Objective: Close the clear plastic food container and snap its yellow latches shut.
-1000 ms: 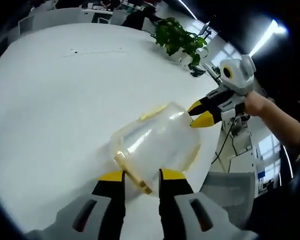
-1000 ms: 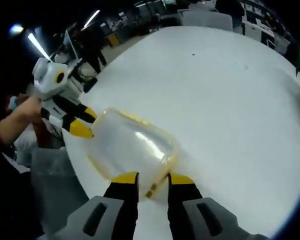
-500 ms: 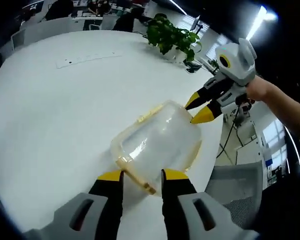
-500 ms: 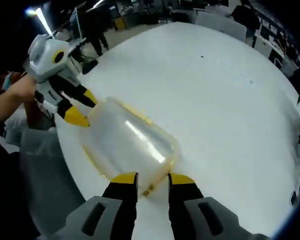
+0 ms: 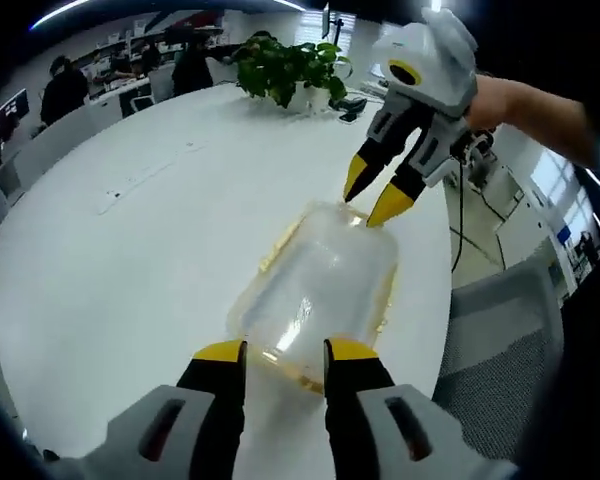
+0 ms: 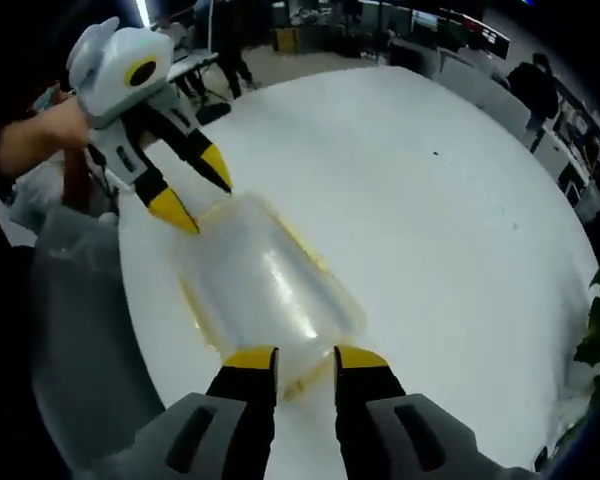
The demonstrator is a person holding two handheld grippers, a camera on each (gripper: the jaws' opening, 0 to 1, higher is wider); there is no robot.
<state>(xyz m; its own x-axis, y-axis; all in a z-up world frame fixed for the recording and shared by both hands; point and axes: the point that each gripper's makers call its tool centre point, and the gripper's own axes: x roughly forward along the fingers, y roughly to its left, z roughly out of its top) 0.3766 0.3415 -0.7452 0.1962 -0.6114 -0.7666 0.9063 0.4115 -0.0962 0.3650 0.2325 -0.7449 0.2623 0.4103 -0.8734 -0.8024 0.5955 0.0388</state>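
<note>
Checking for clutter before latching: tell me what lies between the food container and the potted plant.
Bare white table, in the left gripper view; nothing sits between the container and the plant.

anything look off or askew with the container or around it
Nothing stands out. The clear plastic food container lies flat on the white table with its lid on and no visible spill or crack. The left gripper sits at one short end, the right gripper at the other, jaws parted. Whether the yellow latches are snapped is unclear.
</note>
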